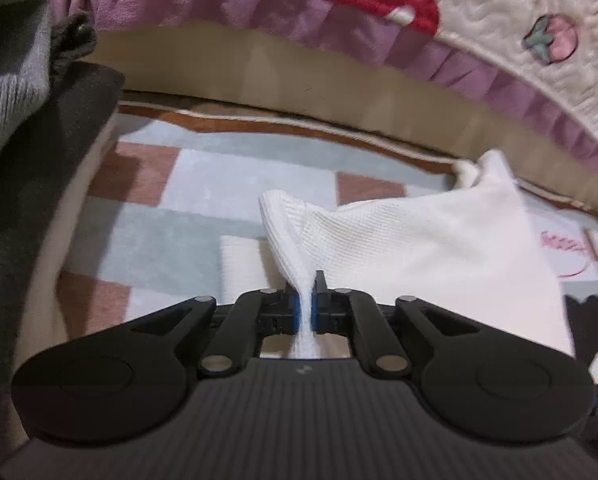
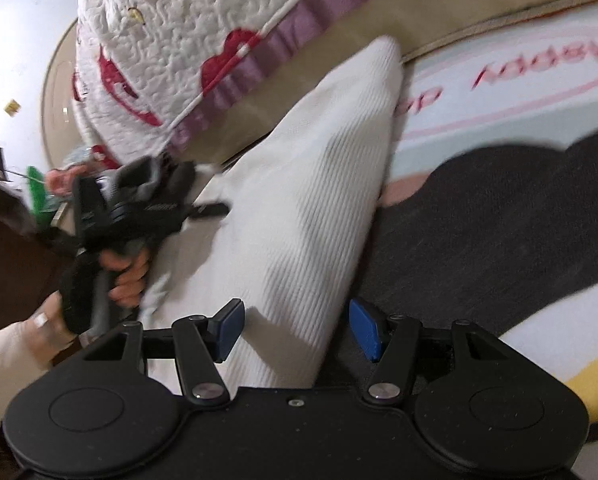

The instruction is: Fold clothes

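Patterned rug beside bed, left gripper pinching white garment, right gripper fingers spread, empty.

Right tongs: jaws wide apart, blue pads showing, one on each side of the garment's near end, not pressing it.
Garment: white ribbed knit, stretched from the near tongs up toward the bed's edge.
Left tongs: held by a hand, at the garment's left edge; grip unclear.
Bed: white quilt, red patches, purple frill.
Floor: rug, pink lettering, dark shape.
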A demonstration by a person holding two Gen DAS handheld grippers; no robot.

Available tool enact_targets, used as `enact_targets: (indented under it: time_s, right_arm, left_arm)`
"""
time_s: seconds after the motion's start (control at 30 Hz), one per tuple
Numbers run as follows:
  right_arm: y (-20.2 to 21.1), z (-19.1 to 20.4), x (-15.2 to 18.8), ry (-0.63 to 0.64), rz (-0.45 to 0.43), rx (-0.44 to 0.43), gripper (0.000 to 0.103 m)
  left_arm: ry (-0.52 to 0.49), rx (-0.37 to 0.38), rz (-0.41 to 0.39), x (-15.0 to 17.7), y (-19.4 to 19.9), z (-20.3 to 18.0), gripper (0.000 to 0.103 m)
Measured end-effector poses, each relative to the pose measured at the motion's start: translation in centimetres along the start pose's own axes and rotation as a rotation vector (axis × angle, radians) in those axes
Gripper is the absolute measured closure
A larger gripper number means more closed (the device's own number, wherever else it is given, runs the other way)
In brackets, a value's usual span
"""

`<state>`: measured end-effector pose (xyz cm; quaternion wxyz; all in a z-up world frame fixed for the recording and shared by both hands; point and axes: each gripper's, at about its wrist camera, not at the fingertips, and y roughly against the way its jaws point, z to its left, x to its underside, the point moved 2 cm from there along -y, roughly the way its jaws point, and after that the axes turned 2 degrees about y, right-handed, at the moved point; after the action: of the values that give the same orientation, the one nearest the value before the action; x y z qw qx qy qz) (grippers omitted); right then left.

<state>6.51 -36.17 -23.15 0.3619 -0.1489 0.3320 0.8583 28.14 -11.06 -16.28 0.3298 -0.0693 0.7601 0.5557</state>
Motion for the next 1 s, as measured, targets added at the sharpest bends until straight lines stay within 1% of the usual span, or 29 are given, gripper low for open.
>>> enact_targets:
  time_s: [0.03,0.07,0.1,0.13,0.17,0.27,0.33,0.4,0.47,0.6,0.73,0.8,0.87,1.0]
  right_arm:
    - [-0.2,0.2,0.1,0.005,0.010,-0.008,0.039]
    - [-0.4,0.4,0.3,0.010,0.021,-0.017,0.039]
    - [-0.5,0.6,0.4,0.017,0.024,-0.017,0.039]
    - [-0.5,0.6,0.4,0.016,0.023,-0.017,0.039]
    - [-0.5,0.7,0.4,0.013,0.021,-0.016,0.039]
    - [-0.5,0.4,0.4,-0.021,0.015,-0.027,0.039]
    - [-0.5,0.2,0.4,-0.039,0.011,-0.032,0.039]
    - [-0.5,0.3,0.5,-0.039,0.008,-0.030,0.039]
    - [-0.5,0.3,0.6,-0.045,0.001,-0.028,0.039]
    - [-0.6,0.6,0.7,-0.057,0.003,-0.017,0.039]
    - [-0.6,0.8,1.2,-0.105,0.017,-0.014,0.039]
    - [-0.4,1.0,2.0,-0.144,0.028,-0.029,0.039]
    - [-0.2,1.5,2.9,-0.153,0.036,-0.023,0.039]
    - [0.3,2.5,5.3,-0.248,0.065,-0.028,0.039]
  left_arm:
    - [-0.023,-0.033,-0.007,0.1,0.2,-0.2,0.090]
    - [-0.068,-0.063,-0.032,0.3,0.8,-0.5,0.081]
    - [-0.113,-0.091,-0.061,0.6,1.6,-0.8,0.069]
    - [-0.128,-0.099,-0.087,0.9,2.6,-0.9,0.065]
    - [-0.096,-0.075,-0.097,1.1,3.6,-0.4,0.059]
    - [0.083,0.074,-0.072,2.3,6.5,1.7,0.057]
    - [0.127,0.126,-0.039,3.8,7.9,2.0,0.057]
    - [0.110,0.127,-0.017,5.7,8.9,1.7,0.055]
    - [0.081,0.118,0.012,7.8,9.5,2.2,0.054]
    - [0.059,0.077,0.084,10.8,9.7,3.0,0.054]
    - [0.023,0.057,0.186,12.9,10.2,3.2,0.054]
    - [0.008,0.086,0.218,13.6,10.4,3.3,0.054]
    - [0.007,0.108,0.223,14.3,10.8,3.7,0.054]
    - [0.104,0.171,0.238,16.4,12.2,5.8,0.054]
